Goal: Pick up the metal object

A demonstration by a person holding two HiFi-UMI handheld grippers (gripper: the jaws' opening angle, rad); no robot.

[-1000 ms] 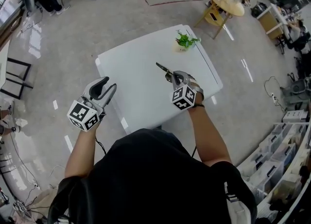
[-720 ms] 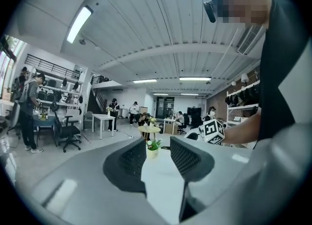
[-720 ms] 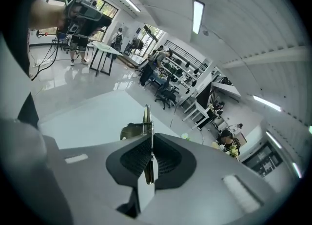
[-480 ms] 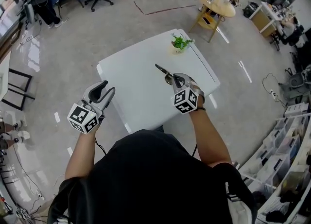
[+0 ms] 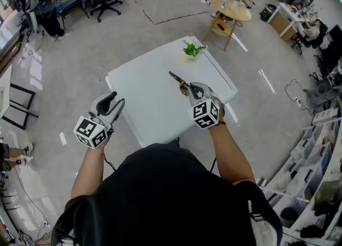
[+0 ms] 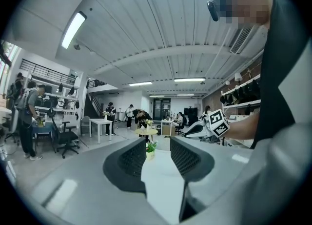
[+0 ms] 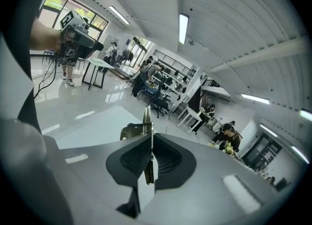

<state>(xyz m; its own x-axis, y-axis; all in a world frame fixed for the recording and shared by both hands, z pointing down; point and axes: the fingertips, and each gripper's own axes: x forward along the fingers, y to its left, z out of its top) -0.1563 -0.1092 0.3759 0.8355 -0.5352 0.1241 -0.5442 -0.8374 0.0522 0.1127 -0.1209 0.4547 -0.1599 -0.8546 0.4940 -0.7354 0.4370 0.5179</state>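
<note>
The right gripper [image 5: 193, 88], just right of the centre of the head view, was clamped on the metal object [image 5: 178, 78]. In the right gripper view its jaws were pressed against the thin metal blade [image 7: 146, 117], which stuck out past the tips. The object pointed toward the upper left over the white surface [image 5: 152, 106], with a small potted plant [image 5: 191, 49] at the far edge. The left gripper [image 5: 114, 101], at the left of the frame, had its jaws spread apart with nothing between them.
</note>
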